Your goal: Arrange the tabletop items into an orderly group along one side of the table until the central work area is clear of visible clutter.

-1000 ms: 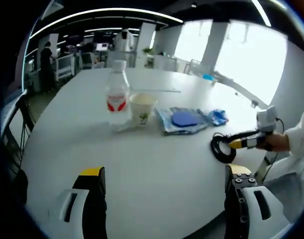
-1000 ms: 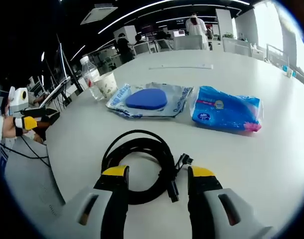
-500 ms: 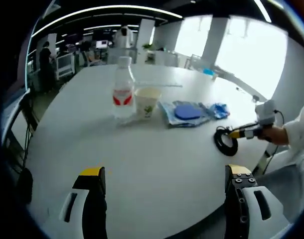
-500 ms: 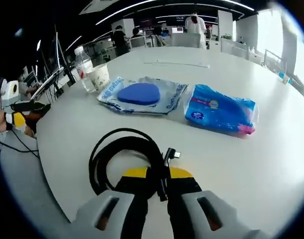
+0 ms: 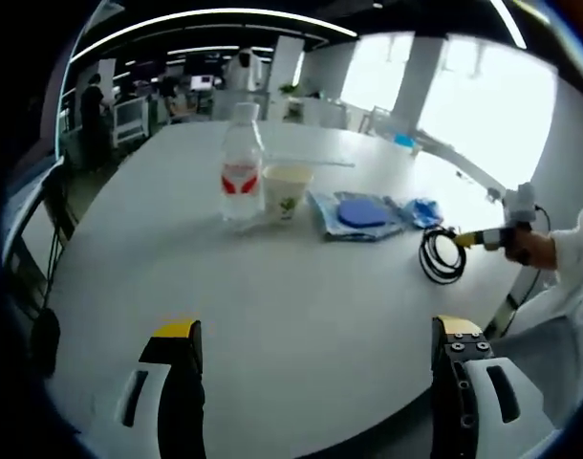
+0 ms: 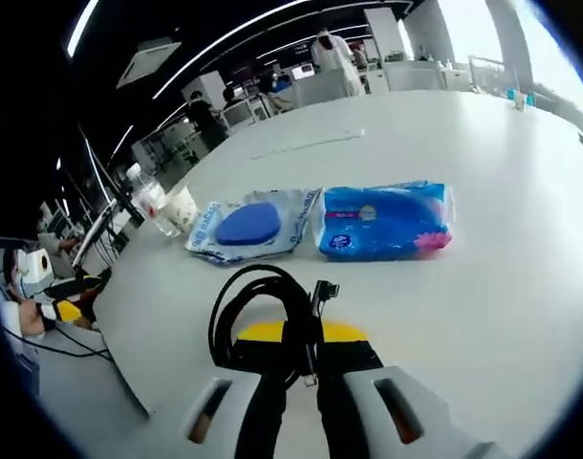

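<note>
We have the coiled black cable clamped between the jaws of the right gripper, and it appears lifted clear of the white table, so the step in hand is carrying it toward the row of other items. The left gripper hangs over bare tabletop near the edge, jaws spread wide with nothing between them. In the left gripper view the cable hangs just beside the blue tissue pack, at the end of a line formed by the water bottle, the paper cup and the clear pouch. The pouch holds a flat blue pad; we cannot tell whether the cup holds anything, and the bottle looks to be clear with a red label. Next move, in our judgement: set the cable down flat close beside the tissue pack, keeping the coil from springing open on release.
</note>
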Available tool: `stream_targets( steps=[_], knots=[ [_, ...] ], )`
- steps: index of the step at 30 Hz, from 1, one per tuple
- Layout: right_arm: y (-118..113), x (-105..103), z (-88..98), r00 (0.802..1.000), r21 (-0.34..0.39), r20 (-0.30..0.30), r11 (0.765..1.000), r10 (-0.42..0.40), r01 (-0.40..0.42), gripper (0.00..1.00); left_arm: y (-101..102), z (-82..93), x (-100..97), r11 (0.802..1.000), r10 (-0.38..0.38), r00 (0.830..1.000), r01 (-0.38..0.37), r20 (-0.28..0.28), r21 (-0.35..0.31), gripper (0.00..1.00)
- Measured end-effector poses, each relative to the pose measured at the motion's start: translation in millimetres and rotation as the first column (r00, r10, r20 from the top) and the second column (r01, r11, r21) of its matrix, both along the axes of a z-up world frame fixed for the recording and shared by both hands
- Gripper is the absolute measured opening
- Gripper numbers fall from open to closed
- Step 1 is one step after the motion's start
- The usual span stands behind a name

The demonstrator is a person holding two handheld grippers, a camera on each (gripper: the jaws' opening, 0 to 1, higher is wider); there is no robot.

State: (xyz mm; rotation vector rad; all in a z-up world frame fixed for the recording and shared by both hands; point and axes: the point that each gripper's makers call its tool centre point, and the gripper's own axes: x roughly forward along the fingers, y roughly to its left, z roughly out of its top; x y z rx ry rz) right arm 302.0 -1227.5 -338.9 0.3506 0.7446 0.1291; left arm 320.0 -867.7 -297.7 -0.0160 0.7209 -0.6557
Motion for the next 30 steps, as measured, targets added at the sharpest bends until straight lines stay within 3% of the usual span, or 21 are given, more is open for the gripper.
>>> stream_targets(
  steps=[11, 30],
  knots=[
    [-41.7, 2.2, 0.7, 0.998, 0.021, 0.009, 0.998, -0.057, 0.057, 0.07, -7.0, -0.9, -3.8, 1.0, -0.004, 1.0, 0.004, -0.01, -0.002, 0.97],
    [-57.7, 0.6, -32.1, 0.998, -0.025, -0.052, 0.999, -0.032, 0.031, 0.08, -15.8, 0.3, -4.5, 1.0, -0.002, 1.0, 0.002, -0.022, 0.004, 0.96]
  ],
)
